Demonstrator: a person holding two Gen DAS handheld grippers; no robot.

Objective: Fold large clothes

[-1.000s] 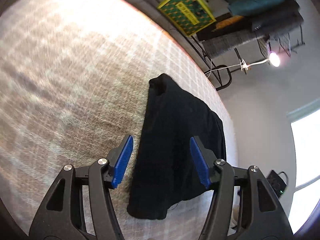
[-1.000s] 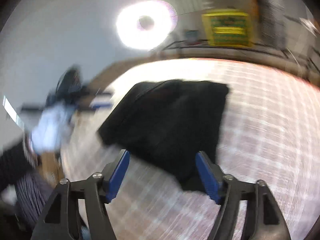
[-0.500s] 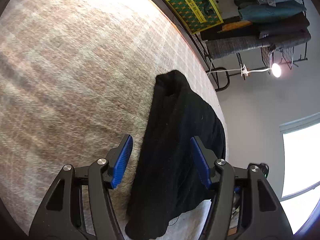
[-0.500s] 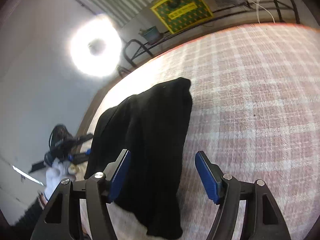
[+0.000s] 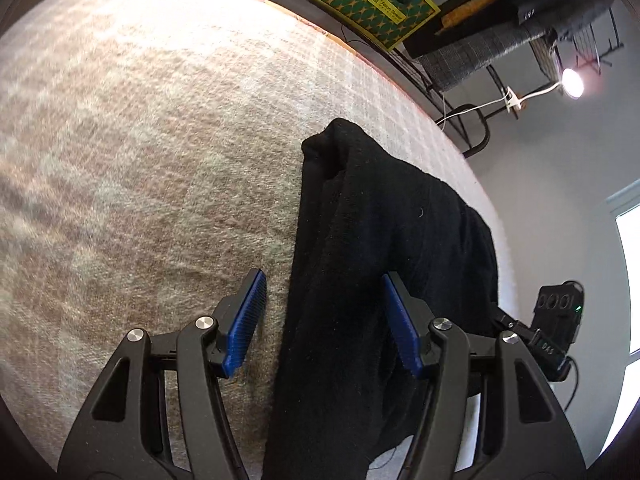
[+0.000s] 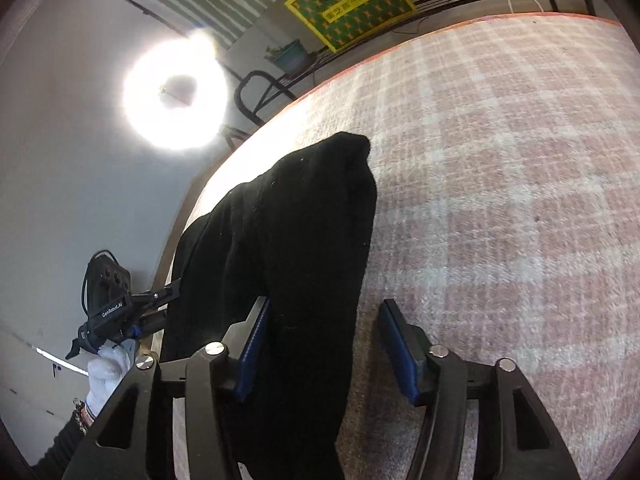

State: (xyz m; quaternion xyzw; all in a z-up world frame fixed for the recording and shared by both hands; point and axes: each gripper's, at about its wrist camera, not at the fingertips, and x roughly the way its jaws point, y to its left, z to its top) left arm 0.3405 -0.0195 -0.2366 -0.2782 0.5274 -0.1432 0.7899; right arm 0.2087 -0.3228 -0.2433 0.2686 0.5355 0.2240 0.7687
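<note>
A black garment (image 5: 372, 264) lies in a long folded heap near one edge of a plaid blanket-covered table (image 5: 140, 152). My left gripper (image 5: 324, 328) is open, jaws wide, held just above the near end of the garment. The same garment (image 6: 296, 248) shows in the right wrist view. My right gripper (image 6: 324, 352) is open and empty, its left finger (image 6: 252, 348) over the garment's near end, its right finger (image 6: 400, 356) over bare blanket. The other hand-held gripper (image 6: 120, 312) shows at the left in that view, beside the table edge.
A yellow and green box (image 5: 376, 4) and a rack with folded clothes (image 5: 532, 12) stand beyond the table's far edge. A ring light (image 6: 176, 96) glares at the left in the right wrist view. A small lamp (image 5: 572, 82) shines at the upper right.
Both grippers have come closer to the near end of the black garment and now straddle it. The right view has swung from the room onto the garment. Both stayed open.
</note>
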